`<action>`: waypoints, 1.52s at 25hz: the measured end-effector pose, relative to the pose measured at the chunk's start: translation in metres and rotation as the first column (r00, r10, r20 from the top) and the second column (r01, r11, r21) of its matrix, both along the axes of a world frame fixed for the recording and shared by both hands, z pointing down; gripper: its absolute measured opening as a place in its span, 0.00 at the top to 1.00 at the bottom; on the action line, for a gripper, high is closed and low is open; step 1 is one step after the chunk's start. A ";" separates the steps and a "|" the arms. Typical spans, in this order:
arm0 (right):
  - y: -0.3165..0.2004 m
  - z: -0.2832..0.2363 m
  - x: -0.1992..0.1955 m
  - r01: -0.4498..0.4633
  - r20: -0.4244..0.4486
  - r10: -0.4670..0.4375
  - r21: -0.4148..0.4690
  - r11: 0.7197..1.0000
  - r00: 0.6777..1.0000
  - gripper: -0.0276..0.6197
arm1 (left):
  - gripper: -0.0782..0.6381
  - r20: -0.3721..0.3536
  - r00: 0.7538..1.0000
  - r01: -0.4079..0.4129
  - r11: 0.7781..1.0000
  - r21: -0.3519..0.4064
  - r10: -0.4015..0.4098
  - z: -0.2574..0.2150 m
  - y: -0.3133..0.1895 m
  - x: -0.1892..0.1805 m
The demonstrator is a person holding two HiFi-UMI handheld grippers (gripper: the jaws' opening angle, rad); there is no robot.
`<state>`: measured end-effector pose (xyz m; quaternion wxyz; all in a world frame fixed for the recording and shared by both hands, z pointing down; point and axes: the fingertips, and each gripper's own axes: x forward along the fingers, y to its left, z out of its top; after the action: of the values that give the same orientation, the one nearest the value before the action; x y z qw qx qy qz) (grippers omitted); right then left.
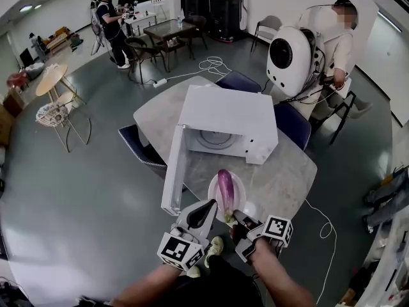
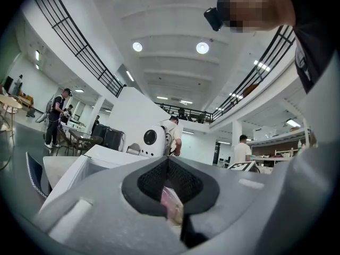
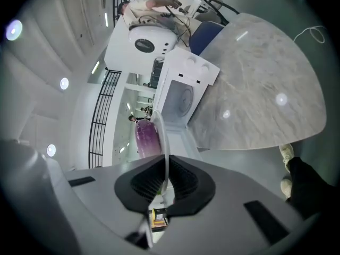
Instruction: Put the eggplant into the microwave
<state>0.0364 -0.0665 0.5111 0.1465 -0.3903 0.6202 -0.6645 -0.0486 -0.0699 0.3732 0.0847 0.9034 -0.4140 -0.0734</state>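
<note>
A purple eggplant (image 1: 225, 189) lies on a small white plate (image 1: 239, 183) held over the near edge of the round marble table (image 1: 287, 178). My right gripper (image 1: 239, 219) is shut on the plate's near rim. In the right gripper view the plate (image 3: 163, 134) runs edge-on between the pads, with the eggplant (image 3: 147, 137) beside it. My left gripper (image 1: 213, 204) sits at the plate's left rim, and its tips meet in the left gripper view (image 2: 169, 161). The white microwave (image 1: 223, 117) stands beyond with its door (image 1: 174, 171) swung open to the left; its cavity (image 3: 183, 97) faces me.
Blue chairs (image 1: 294, 123) (image 1: 137, 146) ring the table. A person with a white backpack unit (image 1: 291, 56) stands behind the microwave. A white cable (image 1: 323, 229) trails on the floor at the right. More people and tables are at the far left.
</note>
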 end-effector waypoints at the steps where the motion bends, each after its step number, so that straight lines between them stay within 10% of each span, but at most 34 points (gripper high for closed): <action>1: -0.015 0.003 0.003 0.009 -0.002 -0.009 -0.005 1.000 1.000 0.93 | 0.88 0.001 1.000 0.013 1.000 -0.003 -0.013 0.001 -0.014 0.002; 38: -0.313 0.200 -0.004 -0.152 -0.040 0.148 -0.123 0.981 0.988 0.93 | 0.88 -0.016 0.995 0.100 0.992 -0.078 -0.102 0.107 -0.225 0.020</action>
<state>0.0324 -0.3798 0.7110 0.1620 -0.4543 0.5483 -0.6832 -0.0285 -0.2948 0.4805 0.1197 0.8765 -0.4609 -0.0709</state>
